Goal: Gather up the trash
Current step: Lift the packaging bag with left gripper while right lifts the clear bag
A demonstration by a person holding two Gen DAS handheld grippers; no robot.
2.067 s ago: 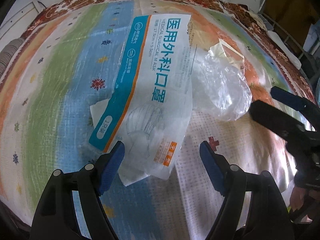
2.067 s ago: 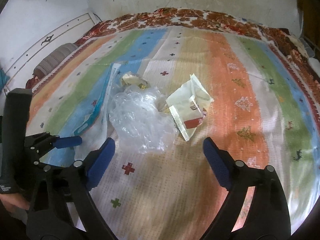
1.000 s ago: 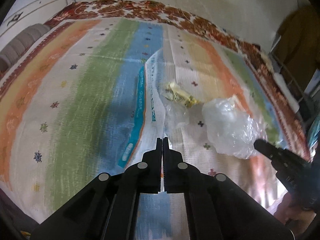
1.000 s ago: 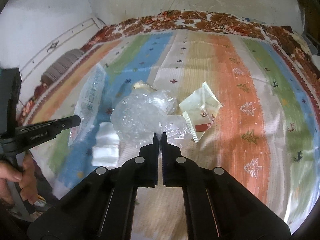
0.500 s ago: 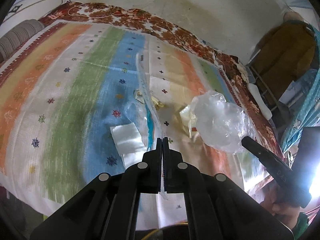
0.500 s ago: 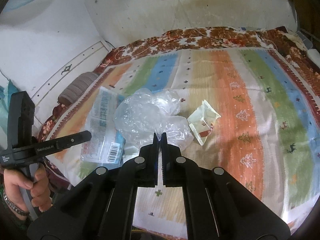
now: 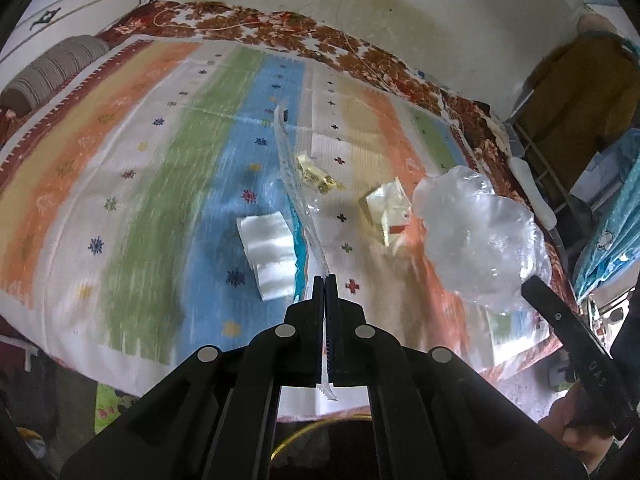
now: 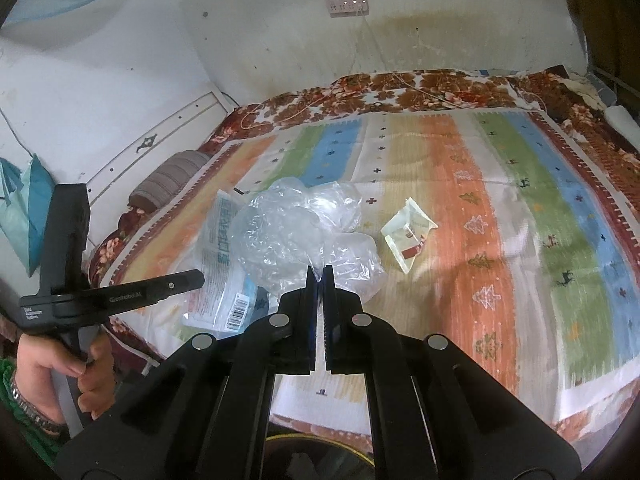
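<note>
Above the striped blanket (image 7: 152, 184): left gripper (image 7: 324, 280) clamped on mask packet (image 7: 298, 200), right gripper (image 8: 319, 270) clamped on clear plastic bag (image 8: 280, 236).

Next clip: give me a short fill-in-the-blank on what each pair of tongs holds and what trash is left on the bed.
1. The left tongs are shut on the flat printed ____ packet.
2. The right tongs are shut on the crumpled clear ____ bag.
3. The folded white tissue lies on the blanket's ____ stripe.

Missing words: mask; plastic; blue
</note>
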